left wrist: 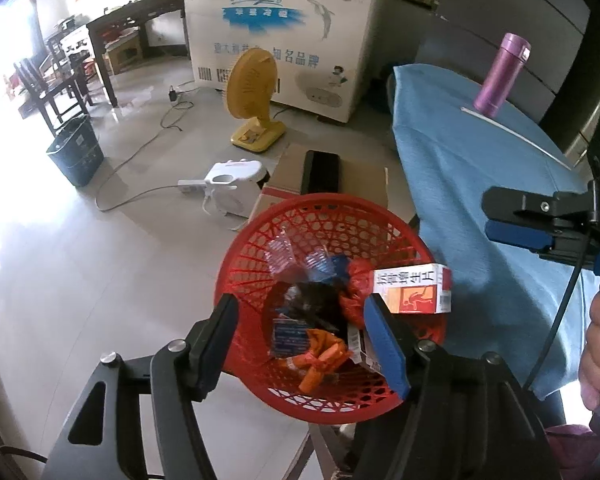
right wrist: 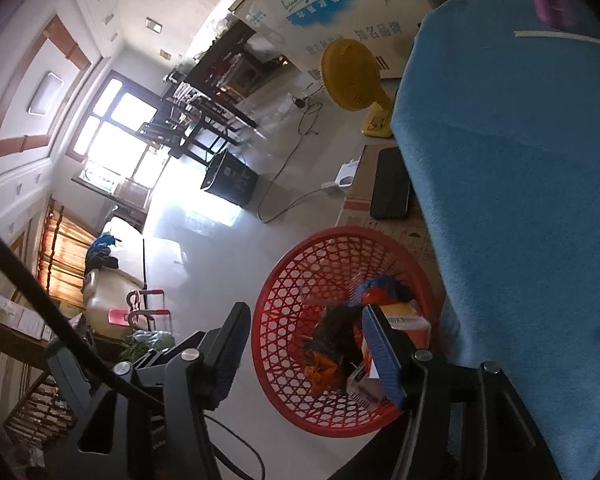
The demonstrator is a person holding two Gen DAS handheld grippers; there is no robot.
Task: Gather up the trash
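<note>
A red plastic mesh basket stands on the floor beside the blue-covered table. It holds several wrappers: an orange one, a red bag and dark and blue scraps. A white and orange medicine box lies at the basket's right rim, just past my left gripper's blue right pad. My left gripper hangs open over the basket with nothing pressed between its pads. In the right wrist view the basket and the box show again, and my right gripper is open and empty above them.
A blue cloth table carries a purple flask and a thin white stick. Behind the basket sit a cardboard box with a black device, a white appliance, a yellow fan, a dark bin and a freezer.
</note>
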